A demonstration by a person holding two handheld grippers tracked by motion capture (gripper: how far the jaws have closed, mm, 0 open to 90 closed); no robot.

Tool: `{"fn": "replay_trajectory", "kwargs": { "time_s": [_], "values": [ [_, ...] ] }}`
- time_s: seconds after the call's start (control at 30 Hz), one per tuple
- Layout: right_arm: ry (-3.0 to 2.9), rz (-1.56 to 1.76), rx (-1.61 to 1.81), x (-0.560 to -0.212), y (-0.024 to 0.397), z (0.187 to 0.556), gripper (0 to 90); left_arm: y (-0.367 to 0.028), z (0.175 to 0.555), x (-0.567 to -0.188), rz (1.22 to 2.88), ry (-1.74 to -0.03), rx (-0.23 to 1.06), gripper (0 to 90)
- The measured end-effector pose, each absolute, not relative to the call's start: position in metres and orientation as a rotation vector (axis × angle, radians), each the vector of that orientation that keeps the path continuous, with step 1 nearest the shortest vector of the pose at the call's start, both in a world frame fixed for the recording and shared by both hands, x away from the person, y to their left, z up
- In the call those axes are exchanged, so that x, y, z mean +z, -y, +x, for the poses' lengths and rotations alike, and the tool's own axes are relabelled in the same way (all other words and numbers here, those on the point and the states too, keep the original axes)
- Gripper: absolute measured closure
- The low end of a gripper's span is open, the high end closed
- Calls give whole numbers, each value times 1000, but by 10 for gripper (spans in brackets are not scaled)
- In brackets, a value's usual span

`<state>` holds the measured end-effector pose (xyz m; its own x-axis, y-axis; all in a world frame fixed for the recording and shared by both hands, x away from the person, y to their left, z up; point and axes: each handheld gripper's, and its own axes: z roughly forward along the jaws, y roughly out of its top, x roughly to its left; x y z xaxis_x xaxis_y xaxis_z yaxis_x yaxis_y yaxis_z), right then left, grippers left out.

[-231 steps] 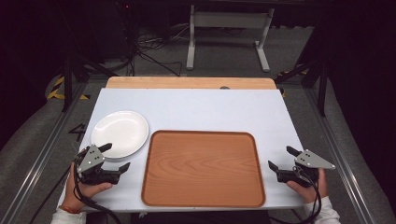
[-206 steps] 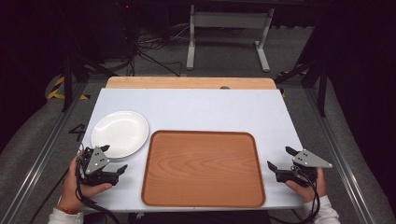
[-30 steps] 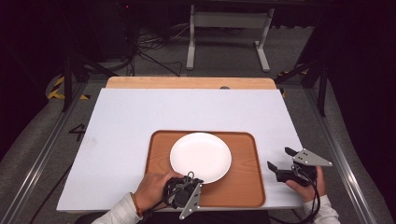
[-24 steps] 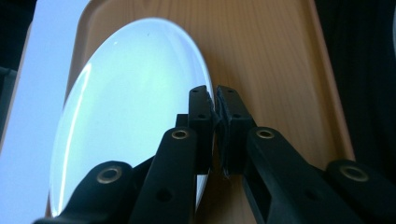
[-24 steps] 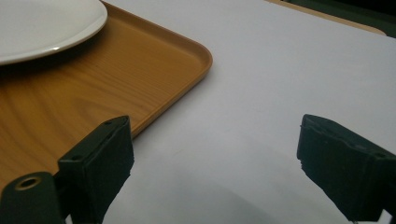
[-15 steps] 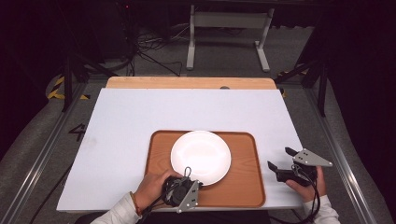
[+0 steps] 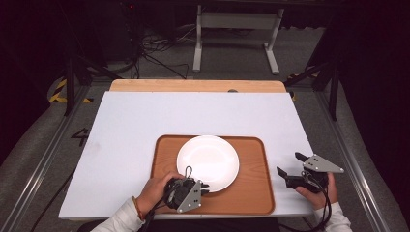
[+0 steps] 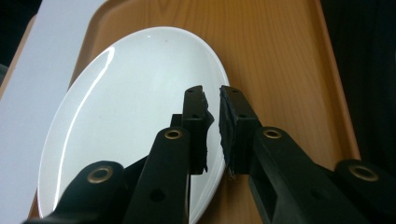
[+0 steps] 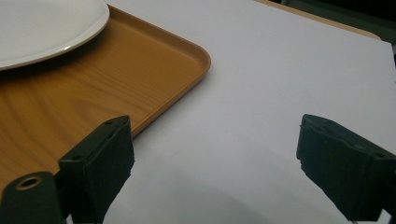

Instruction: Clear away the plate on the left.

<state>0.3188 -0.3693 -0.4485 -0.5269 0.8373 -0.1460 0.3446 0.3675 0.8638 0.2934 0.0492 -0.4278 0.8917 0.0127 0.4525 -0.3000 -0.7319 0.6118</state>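
A white plate (image 7: pixel 208 162) lies in the middle of a brown wooden tray (image 7: pixel 251 188) near the table's front edge. My left gripper (image 7: pixel 205 186) is at the plate's near rim, turned on its side. In the left gripper view its jaws (image 8: pixel 211 95) stand almost together on the rim of the plate (image 8: pixel 135 93), one over the plate and one on the tray (image 8: pixel 280 56) side. My right gripper (image 7: pixel 288 163) rests open on the white table just right of the tray. Its view shows wide-apart jaws (image 9: pixel 219 154), the tray corner (image 9: pixel 93 79) and the plate's edge (image 9: pixel 42 23).
The white table top (image 7: pixel 145 125) stretches bare to the left and behind the tray, with a wooden strip (image 7: pixel 193 86) along its far edge. Beyond it are a metal stand (image 7: pixel 237 21) and floor cables. Metal rails run along both sides.
Seven seconds ago the plate lay on the table at the left; now it is on the tray. Over the last second the left gripper shifted slightly at the rim. The right gripper stayed still.
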Motion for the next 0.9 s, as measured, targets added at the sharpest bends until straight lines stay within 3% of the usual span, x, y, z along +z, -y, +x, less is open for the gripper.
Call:
{"fn": "replay_trajectory", "kwargs": {
  "time_s": [0.47,0.9],
  "values": [
    [-2049,1012,1084,-448,368,318,117,-70,306,-409,2240,86,604,727],
    [-2058,1003,1075,-449,366,318,117,-86,323,-408,2255,-23,664,491]
  ]
}}
